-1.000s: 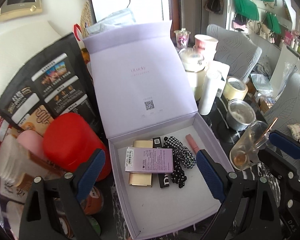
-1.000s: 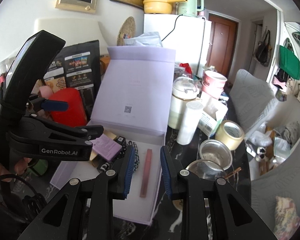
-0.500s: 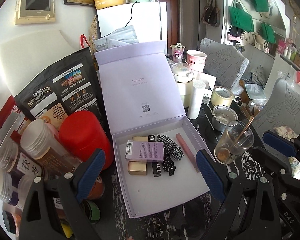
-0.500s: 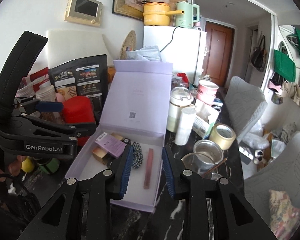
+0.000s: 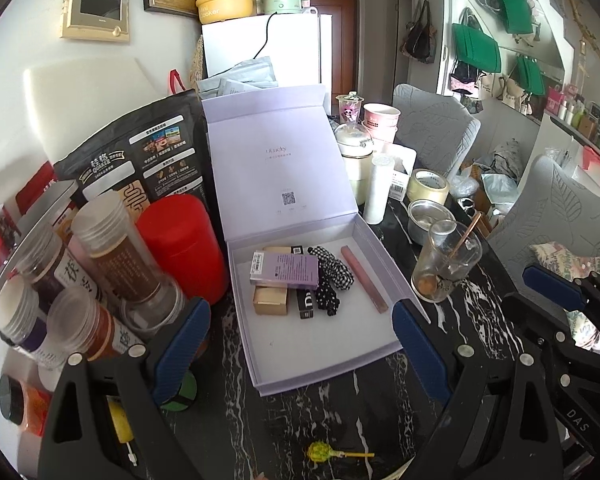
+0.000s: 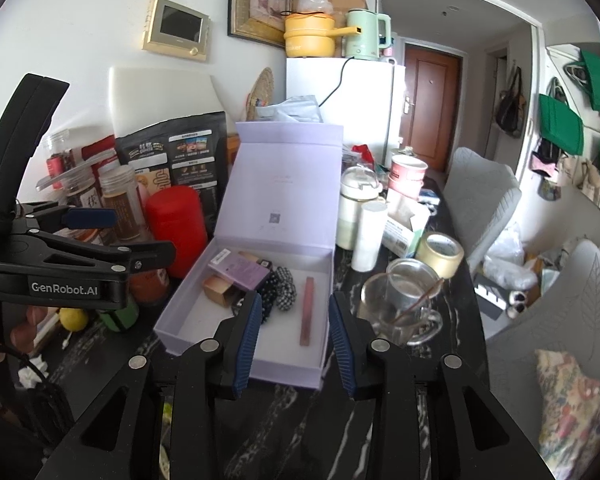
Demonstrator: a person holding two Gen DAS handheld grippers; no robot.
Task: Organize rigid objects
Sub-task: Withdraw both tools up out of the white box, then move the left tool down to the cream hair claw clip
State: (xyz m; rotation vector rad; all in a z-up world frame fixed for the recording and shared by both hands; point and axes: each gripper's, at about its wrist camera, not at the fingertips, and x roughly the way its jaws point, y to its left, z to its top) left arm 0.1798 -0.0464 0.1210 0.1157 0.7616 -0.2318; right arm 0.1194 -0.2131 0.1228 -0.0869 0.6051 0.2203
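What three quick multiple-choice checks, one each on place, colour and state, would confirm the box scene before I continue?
1. Where is the slim pink stick?
A. inside the open lilac cardboard box
B. in a glass
C. on the chair

2. What colour is the round canister left of the box?
A. green
B. red
C. white

3. How is the right gripper?
A. shut on the stick
B. shut on a jar
C. open, empty

Answers: 1 A, it lies along the box's right wall; 2 B, plainly red; 3 C, its blue pads stand apart with nothing between.
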